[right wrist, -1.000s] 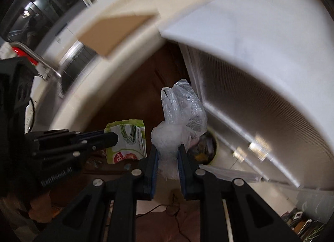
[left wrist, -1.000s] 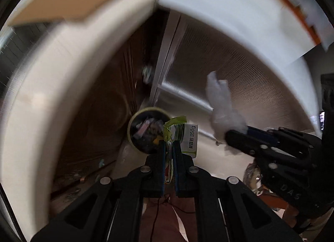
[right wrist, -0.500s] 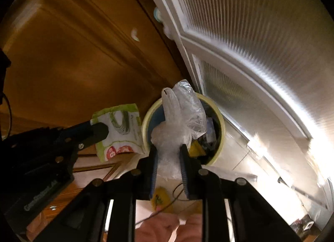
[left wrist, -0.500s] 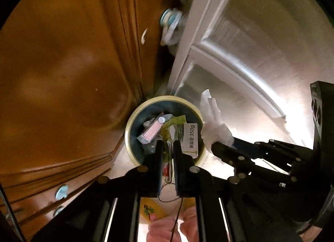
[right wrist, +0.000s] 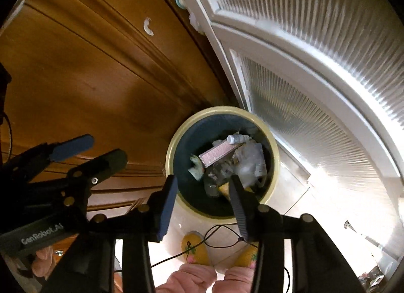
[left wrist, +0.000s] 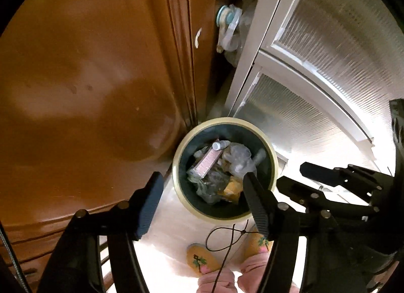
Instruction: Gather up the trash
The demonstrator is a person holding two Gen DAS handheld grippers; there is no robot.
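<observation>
A round trash bin (left wrist: 181,152) with a cream rim and dark inside stands on the floor below both grippers; it also shows in the right wrist view (right wrist: 174,141). It holds a pink carton (left wrist: 207,161), a small white bottle (left wrist: 219,145), clear plastic (left wrist: 238,159) and other wrappers. My left gripper (left wrist: 202,192) is open and empty above the bin's near rim. My right gripper (right wrist: 203,189) is open and empty above the bin, to the right of the left one. The right gripper shows in the left wrist view (left wrist: 298,174), the left gripper in the right wrist view (right wrist: 101,149).
A brown wooden cabinet (left wrist: 88,78) stands left of the bin. A white door with ribbed glass (left wrist: 328,65) stands to the right. The person's yellow slippers (left wrist: 202,259) and a thin black cord (left wrist: 227,240) are on the pale floor near the bin.
Both grippers have opened. The green and white packet has left the left gripper and the plastic bag has left the right gripper; the clear bag now lies in the bin.
</observation>
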